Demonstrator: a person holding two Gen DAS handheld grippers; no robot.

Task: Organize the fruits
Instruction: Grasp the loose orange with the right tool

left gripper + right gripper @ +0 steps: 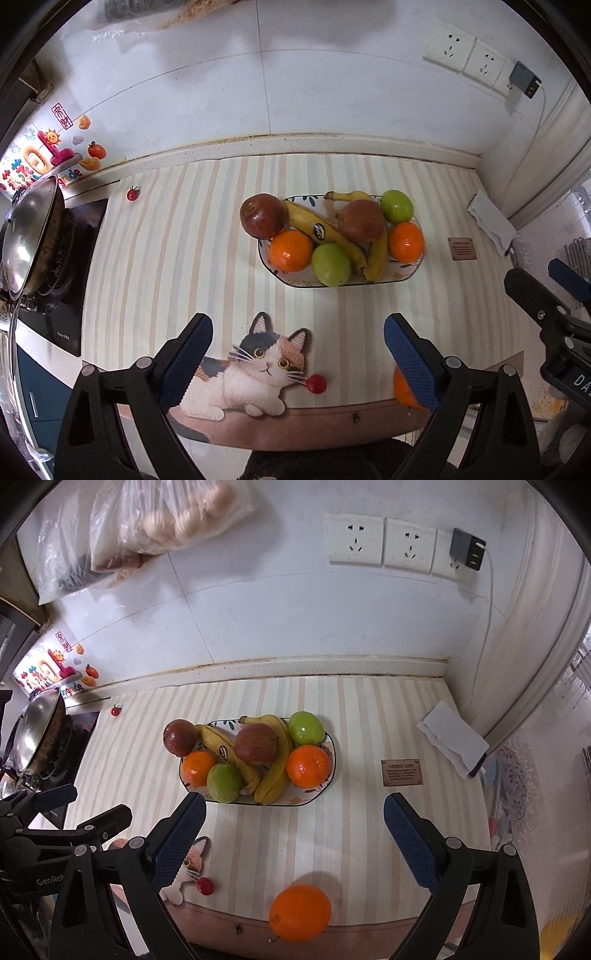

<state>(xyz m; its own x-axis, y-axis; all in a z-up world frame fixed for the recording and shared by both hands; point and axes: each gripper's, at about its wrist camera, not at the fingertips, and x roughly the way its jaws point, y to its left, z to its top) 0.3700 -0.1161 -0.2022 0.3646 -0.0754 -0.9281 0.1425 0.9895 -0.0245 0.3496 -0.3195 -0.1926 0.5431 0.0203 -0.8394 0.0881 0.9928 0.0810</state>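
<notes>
Overhead, two handheld grippers hover above a striped kitchen counter with a plate of fruit and one loose orange.

Both the left gripper (298,352) and the right gripper (294,834) have their blue-padded jaws spread wide and hold nothing. A patterned plate (325,788) sits mid-counter, carrying two red apples, two green apples, two oranges and a pair of bananas (275,766). One loose orange (300,917) rests near the front edge of the striped mat (332,834), below the right gripper's jaws. A cherry tomato (316,384) lies beside a cat-shaped mat (255,369) under the left gripper; another cherry tomato (133,193) sits far left near a steel wok (29,236).
</notes>
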